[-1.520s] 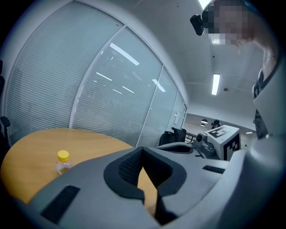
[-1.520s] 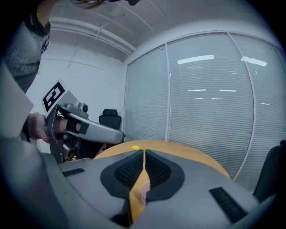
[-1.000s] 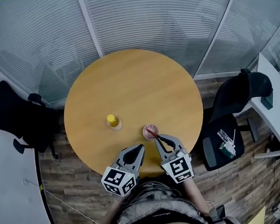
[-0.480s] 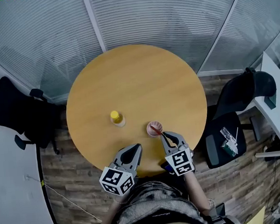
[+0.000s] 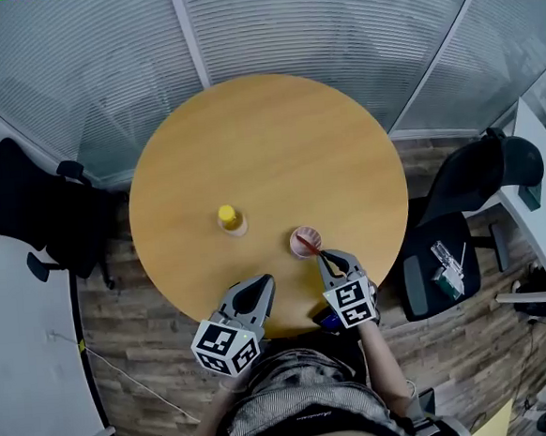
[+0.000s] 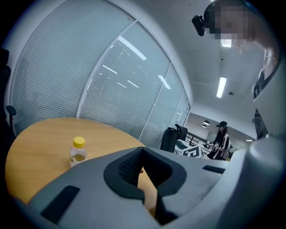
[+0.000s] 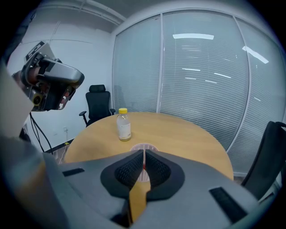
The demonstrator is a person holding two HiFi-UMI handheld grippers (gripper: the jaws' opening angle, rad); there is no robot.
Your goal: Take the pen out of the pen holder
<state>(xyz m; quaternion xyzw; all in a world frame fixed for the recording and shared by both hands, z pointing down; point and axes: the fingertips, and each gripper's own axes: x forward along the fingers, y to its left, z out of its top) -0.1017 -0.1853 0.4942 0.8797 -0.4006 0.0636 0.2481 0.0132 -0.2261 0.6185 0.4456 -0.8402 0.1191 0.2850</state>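
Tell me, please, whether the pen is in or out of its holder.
In: the pen leans inside the pen holder, its top pinched by the right gripper.

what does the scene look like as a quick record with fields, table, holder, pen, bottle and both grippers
table: round, wooden
pen holder: pinkish cup, upright, toward the person's side of the table
pen: red, thin, leaning out of the pen holder toward the right gripper
bottle: yellow cap, upright, left of the pen holder and apart from it
right gripper: at the pen holder, shut on the pen
left gripper: over the table's near edge, jaws close together, nothing between them
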